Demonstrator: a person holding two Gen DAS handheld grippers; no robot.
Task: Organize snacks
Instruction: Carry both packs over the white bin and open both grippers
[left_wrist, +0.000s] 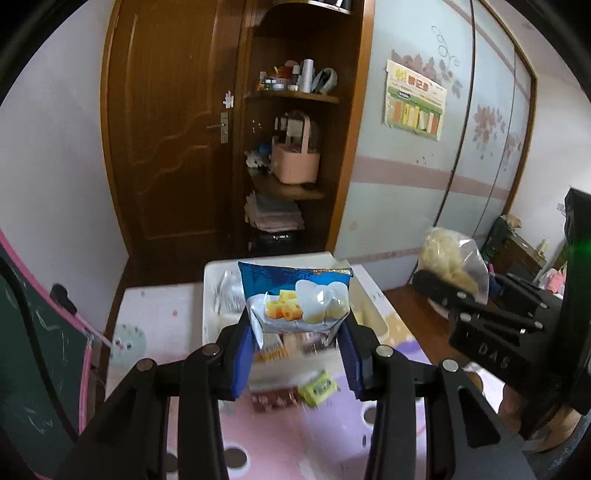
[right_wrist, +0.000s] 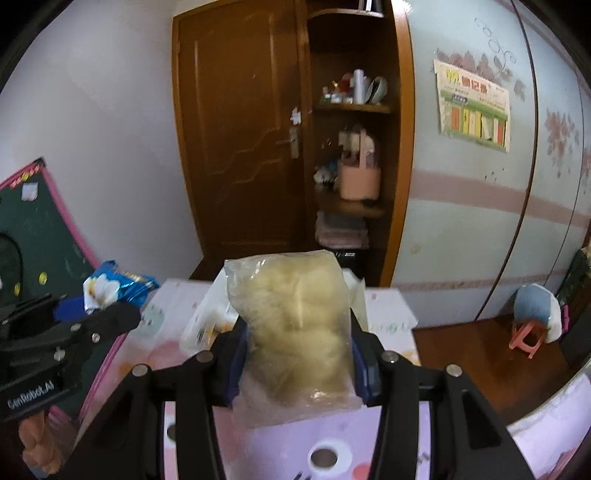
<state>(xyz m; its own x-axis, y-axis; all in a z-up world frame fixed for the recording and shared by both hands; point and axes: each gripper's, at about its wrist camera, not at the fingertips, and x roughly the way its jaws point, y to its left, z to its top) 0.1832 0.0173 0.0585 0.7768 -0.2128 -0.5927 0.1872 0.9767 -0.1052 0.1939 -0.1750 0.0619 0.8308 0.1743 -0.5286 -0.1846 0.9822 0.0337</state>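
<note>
While the left gripper (left_wrist: 299, 332) pinches the blue snack bag (left_wrist: 295, 291), the right gripper (right_wrist: 299, 354) clamps the clear bread bag (right_wrist: 295, 317), both clear of the table (left_wrist: 277, 435), likely bound for the white bin (left_wrist: 221, 269) mid-frame.

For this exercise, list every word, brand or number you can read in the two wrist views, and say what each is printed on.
"GenRobot.AI": on the left gripper body, in the right wrist view.
"DAS": on the right gripper body, in the left wrist view.
Wall poster: printed heading too blurred to read.
Blue snack bag: brand too blurred.
Small packets on the table: unreadable.
</note>
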